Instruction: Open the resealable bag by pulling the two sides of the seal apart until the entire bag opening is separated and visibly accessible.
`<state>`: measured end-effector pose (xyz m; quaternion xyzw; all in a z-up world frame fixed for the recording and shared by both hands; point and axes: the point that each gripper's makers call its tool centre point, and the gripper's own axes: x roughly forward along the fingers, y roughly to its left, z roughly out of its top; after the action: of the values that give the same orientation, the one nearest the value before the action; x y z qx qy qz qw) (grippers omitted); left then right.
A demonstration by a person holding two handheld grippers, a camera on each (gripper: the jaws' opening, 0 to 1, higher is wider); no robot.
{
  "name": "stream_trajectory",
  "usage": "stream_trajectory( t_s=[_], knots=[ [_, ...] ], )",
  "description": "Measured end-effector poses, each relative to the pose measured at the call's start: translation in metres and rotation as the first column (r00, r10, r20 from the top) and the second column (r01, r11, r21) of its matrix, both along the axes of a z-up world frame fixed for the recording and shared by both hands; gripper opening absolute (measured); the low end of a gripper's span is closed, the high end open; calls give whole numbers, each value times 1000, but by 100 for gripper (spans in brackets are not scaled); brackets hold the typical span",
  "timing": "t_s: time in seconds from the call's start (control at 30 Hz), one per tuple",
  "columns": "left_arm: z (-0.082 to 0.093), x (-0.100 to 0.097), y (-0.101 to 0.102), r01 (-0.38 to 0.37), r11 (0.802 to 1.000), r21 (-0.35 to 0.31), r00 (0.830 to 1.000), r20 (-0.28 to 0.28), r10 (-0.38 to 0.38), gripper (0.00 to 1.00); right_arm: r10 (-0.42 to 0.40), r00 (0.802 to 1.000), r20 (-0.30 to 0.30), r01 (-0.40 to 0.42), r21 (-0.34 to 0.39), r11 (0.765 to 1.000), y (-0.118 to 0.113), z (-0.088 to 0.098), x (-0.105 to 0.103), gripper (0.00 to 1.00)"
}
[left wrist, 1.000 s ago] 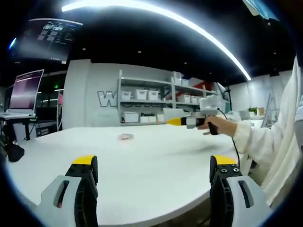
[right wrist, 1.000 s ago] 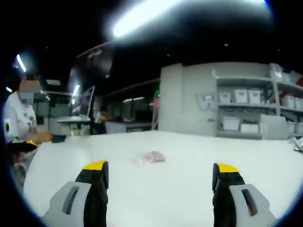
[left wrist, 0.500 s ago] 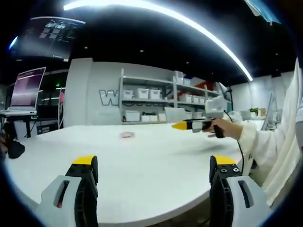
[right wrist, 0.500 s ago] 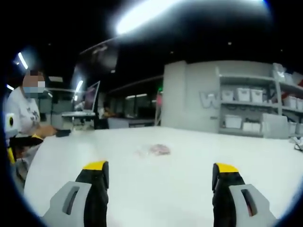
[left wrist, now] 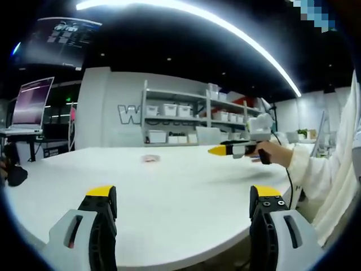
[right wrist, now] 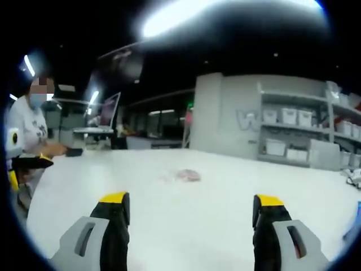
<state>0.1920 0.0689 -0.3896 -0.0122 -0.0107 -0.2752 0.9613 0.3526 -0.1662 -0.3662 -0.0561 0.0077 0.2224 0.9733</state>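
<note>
My left gripper hangs over the near edge of the white table, its two yellow-tipped jaws spread wide with nothing between them. My right gripper is the same: jaws spread well apart, gripping nothing, above the table's surface. The resealable bag lies flat on the tabletop well ahead of both grippers, a small pale, pinkish packet; in the right gripper view it sits out past my jaws, a little left of the middle between them. It is too small and blurred for me to tell whether its seal is shut. In the left gripper view my right gripper comes in from the right, held by my hand in a white sleeve, its yellow tip pointing left above the table, well short of the bag. Behind the table stand shelves with white storage bins, and a lit monitor stands off to the left. In the right gripper view another person sits at the far left edge of the table.
</note>
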Motion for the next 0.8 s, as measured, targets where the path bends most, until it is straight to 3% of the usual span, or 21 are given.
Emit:
stream_trajectory(
  t_s=[0.43, 0.8],
  knots=[
    [1, 2, 3, -2, 1000, -12, 1000, 2, 2, 96, -43, 997, 70, 48, -83, 995, 1, 10, -24, 90],
    [0, 3, -1, 8, 1000, -9, 1000, 0, -8, 96, -62, 994, 86, 67, -50, 997, -3, 9, -40, 89]
  ],
)
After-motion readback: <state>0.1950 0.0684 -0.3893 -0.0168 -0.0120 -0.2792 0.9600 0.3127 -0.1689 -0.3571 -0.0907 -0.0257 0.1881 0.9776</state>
